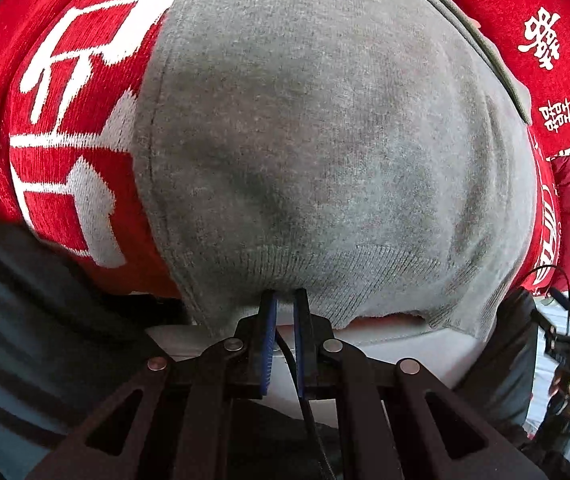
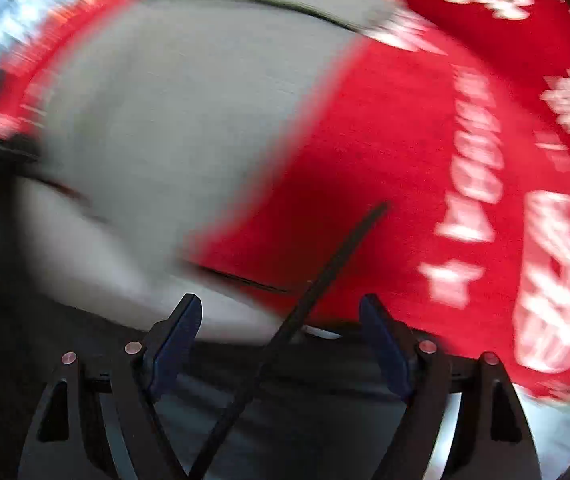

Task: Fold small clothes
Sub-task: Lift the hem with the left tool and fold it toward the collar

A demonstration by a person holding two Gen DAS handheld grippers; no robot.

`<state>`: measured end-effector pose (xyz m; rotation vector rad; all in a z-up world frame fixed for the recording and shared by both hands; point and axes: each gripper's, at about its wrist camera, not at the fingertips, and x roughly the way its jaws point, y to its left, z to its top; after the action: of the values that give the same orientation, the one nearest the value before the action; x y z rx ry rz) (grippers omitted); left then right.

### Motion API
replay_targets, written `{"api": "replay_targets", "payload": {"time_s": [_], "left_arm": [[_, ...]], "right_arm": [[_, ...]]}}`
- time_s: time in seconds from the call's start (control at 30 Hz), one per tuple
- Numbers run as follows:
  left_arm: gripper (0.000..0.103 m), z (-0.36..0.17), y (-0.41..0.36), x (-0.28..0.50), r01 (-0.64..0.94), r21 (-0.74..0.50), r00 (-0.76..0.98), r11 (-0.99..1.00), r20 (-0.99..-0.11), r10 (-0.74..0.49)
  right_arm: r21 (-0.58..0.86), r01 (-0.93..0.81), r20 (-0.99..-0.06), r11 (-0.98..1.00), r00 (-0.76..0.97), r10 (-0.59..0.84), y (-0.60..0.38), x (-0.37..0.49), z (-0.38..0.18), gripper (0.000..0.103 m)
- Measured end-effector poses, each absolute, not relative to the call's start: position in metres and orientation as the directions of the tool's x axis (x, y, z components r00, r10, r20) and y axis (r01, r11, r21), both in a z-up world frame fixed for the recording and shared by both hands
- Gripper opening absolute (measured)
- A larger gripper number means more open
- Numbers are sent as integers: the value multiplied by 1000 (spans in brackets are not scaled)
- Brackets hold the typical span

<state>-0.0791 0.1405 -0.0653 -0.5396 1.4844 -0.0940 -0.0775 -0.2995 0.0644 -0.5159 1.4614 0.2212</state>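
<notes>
Risk at the ribbed hem: your left claw (image 1: 283, 300) is pinching the near edge of the grey garment (image 1: 317, 152) at lower centre of the left wrist view, with only a narrow bite of knit between the blue pads (image 1: 271, 320), so a sideways tug is likely to strip the hem free. The garment is lying spread over the red printed cloth (image 1: 85, 128), filling the middle of that frame. Your right claw (image 2: 281, 310) is standing spread wide and gripping nothing, low in the blurred right wrist view, above the red cloth just right of the garment's edge (image 2: 173, 128). A black strap (image 2: 325, 264) is crossing between its fingers and may be snagging any grasp. Both claws are pointing steeply downward at the cloth; closing the right one here risks catching the red cloth instead of the garment.
</notes>
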Motion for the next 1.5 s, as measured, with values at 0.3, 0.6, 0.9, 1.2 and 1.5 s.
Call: {"api": "replay_targets", "payload": {"time_s": [0.3, 0.6, 0.9, 1.2, 1.5], "left_arm": [[8, -58, 132, -79, -265, -378, 112, 887, -926, -361], [8, -59, 135, -78, -281, -398, 114, 873, -917, -382], [8, -61, 128, -78, -281, -383, 117, 880, -924, -365], [8, -63, 132, -78, -281, -390, 116, 877, -921, -372], [8, -60, 115, -73, -203, -292, 89, 934, -956, -280]], "right_arm": [[-340, -65, -810, 938, 527, -257, -349, -55, 135, 84], [212, -404, -800, 890, 451, 395, -365, -76, 192, 86], [560, -286, -150, 777, 888, 435, -423, -72, 256, 86], [679, -348, -251, 646, 717, 650, -382, -26, 227, 86], [600, 53, -798, 798, -22, 602, -295, -9, -12, 86]]}}
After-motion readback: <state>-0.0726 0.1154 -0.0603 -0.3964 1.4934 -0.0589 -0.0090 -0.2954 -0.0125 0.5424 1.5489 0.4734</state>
